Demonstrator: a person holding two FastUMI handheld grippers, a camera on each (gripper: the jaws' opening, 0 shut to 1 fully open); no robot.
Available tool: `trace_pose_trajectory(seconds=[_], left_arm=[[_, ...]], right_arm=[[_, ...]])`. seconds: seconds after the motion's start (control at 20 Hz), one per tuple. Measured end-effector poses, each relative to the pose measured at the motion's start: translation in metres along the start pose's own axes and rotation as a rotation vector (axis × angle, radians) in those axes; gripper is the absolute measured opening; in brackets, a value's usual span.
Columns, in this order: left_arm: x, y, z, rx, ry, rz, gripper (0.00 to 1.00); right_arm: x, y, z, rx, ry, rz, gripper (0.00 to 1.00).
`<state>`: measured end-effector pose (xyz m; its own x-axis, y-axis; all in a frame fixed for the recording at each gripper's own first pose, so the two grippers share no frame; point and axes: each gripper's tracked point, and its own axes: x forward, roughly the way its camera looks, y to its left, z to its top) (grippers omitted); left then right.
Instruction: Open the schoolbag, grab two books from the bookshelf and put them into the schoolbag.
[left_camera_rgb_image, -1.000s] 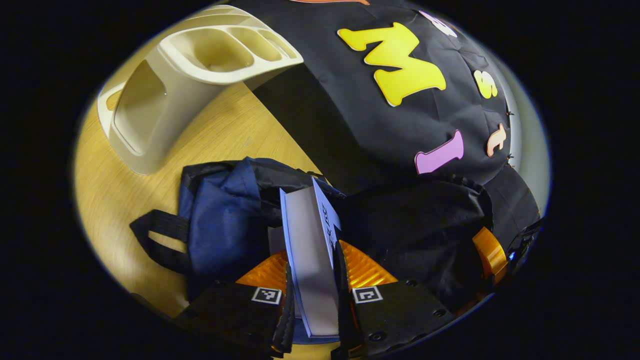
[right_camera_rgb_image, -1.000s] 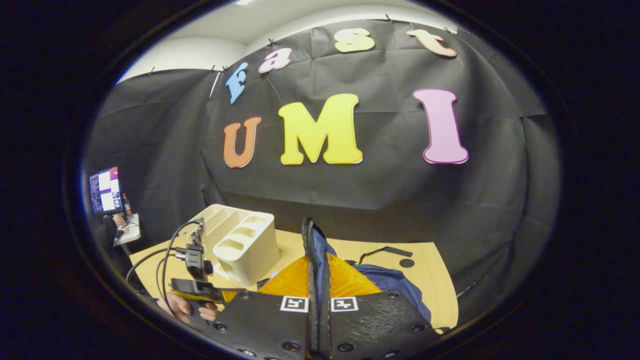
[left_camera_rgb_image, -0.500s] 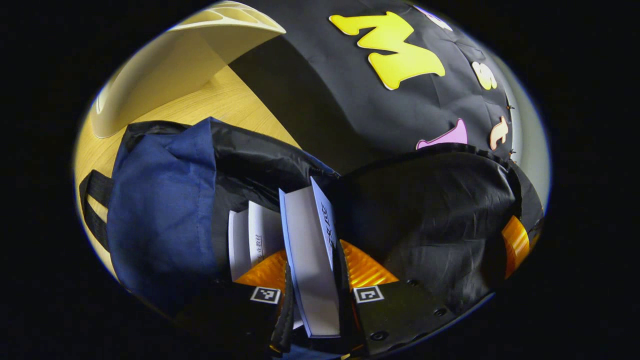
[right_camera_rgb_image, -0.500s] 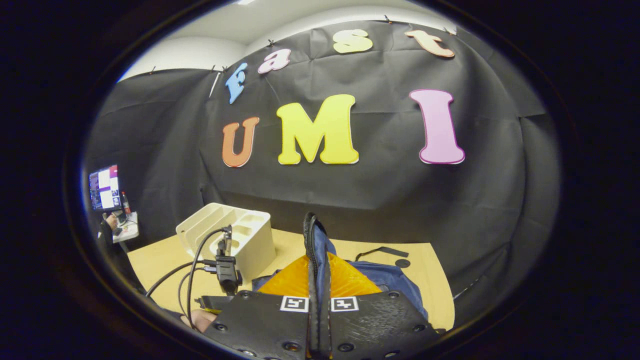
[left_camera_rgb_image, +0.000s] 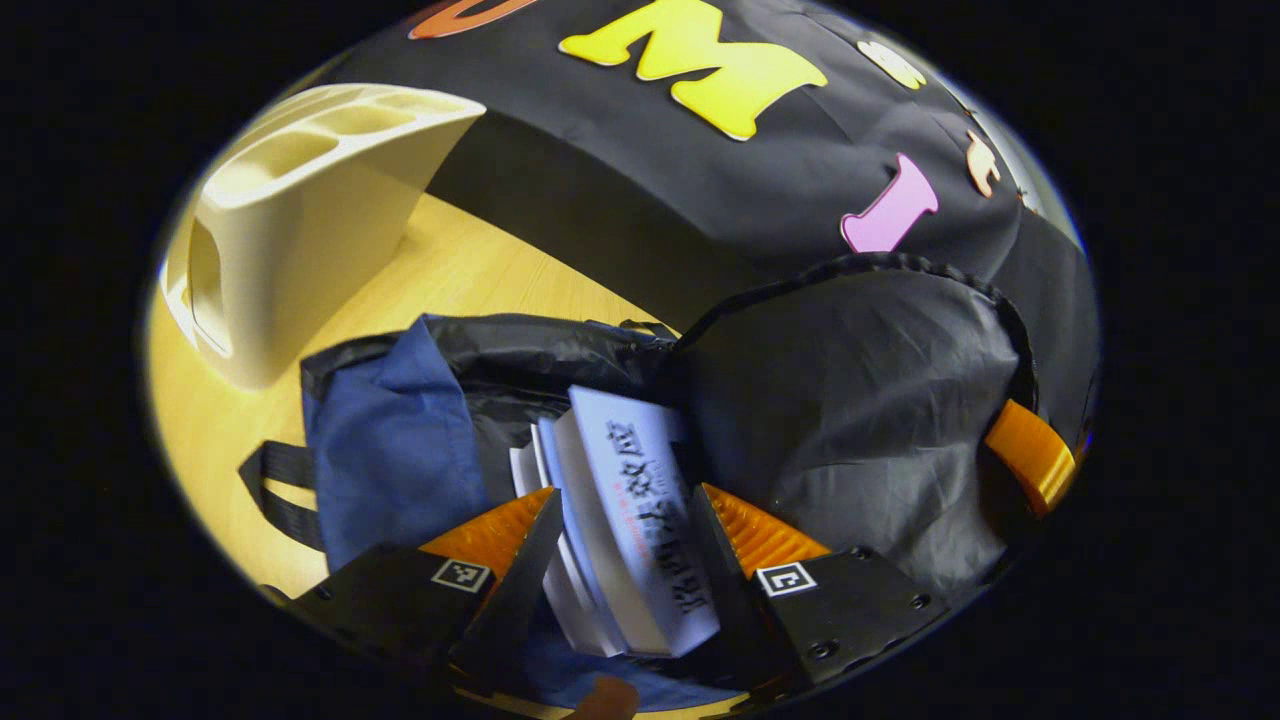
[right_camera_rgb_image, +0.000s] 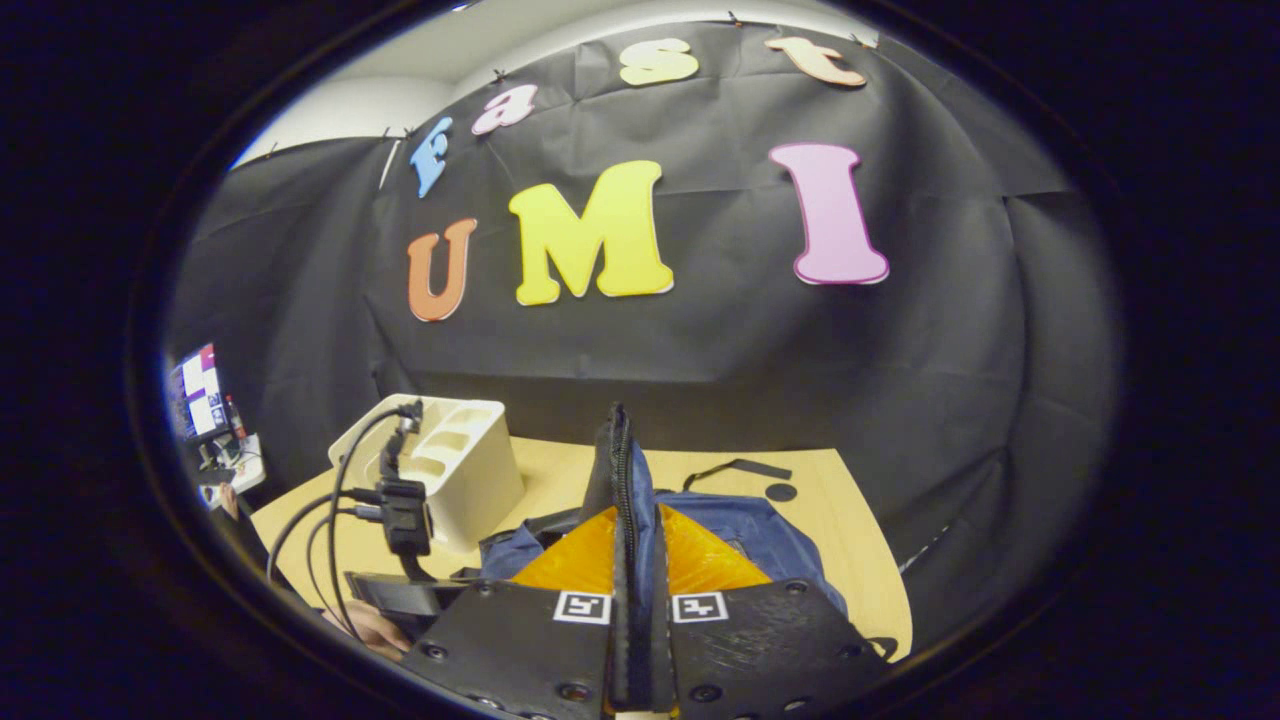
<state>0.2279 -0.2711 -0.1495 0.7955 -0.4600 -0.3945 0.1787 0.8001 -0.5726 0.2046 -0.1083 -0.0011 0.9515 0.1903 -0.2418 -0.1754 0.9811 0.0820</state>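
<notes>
Blue schoolbag (left_camera_rgb_image: 390, 440) now holds both books (left_camera_rgb_image: 640, 520); left gripper (left_camera_rgb_image: 625, 530) jaws just spread, right gripper (right_camera_rgb_image: 632, 560) pinches the bag's rim at twelve o'clock.

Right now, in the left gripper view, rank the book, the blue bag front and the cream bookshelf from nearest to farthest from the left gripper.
1. The book: between the left gripper's fingers, in the schoolbag's mouth.
2. The blue bag front: just left of the fingers, on the table.
3. The cream bookshelf: upper left, standing behind the bag.
</notes>
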Motion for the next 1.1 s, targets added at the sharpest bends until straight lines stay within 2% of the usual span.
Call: trace_pose_trajectory(seconds=[0.1, 0.15, 0.2, 0.25, 0.3, 0.35, 0.6, 0.85, 1.1], left_arm=[[-0.018, 0.005, 0.006, 0.016, -0.051, 0.004, 0.82], [-0.028, 0.008, 0.011, 0.018, -0.066, 0.009, 0.83], [-0.035, 0.014, 0.014, 0.020, -0.081, 0.019, 0.91], [-0.043, 0.023, 0.014, 0.029, -0.090, 0.040, 0.91], [-0.050, 0.032, 0.015, 0.037, -0.099, 0.066, 0.92], [-0.056, 0.039, 0.016, 0.043, -0.113, 0.084, 0.92], [-0.092, 0.071, 0.015, 0.025, -0.143, 0.140, 0.91], [-0.118, 0.093, 0.008, 0.038, -0.144, 0.193, 0.91], [-0.148, 0.103, 0.006, 0.108, -0.165, 0.241, 0.91]], right_arm=[[0.005, -0.005, -0.015, 0.002, 0.045, -0.030, 0.09], [0.005, -0.007, -0.021, -0.004, 0.060, -0.045, 0.15], [0.005, -0.006, -0.027, -0.002, 0.070, -0.049, 0.15], [0.003, -0.006, -0.030, -0.001, 0.079, -0.062, 0.19], [0.003, -0.007, -0.034, -0.003, 0.084, -0.073, 0.23], [0.002, -0.006, -0.037, -0.006, 0.089, -0.080, 0.33], [-0.005, -0.002, -0.057, -0.015, 0.113, -0.130, 0.51], [-0.014, 0.002, -0.071, -0.042, 0.128, -0.167, 0.53], [-0.031, 0.003, -0.078, -0.056, 0.121, -0.210, 0.53]])
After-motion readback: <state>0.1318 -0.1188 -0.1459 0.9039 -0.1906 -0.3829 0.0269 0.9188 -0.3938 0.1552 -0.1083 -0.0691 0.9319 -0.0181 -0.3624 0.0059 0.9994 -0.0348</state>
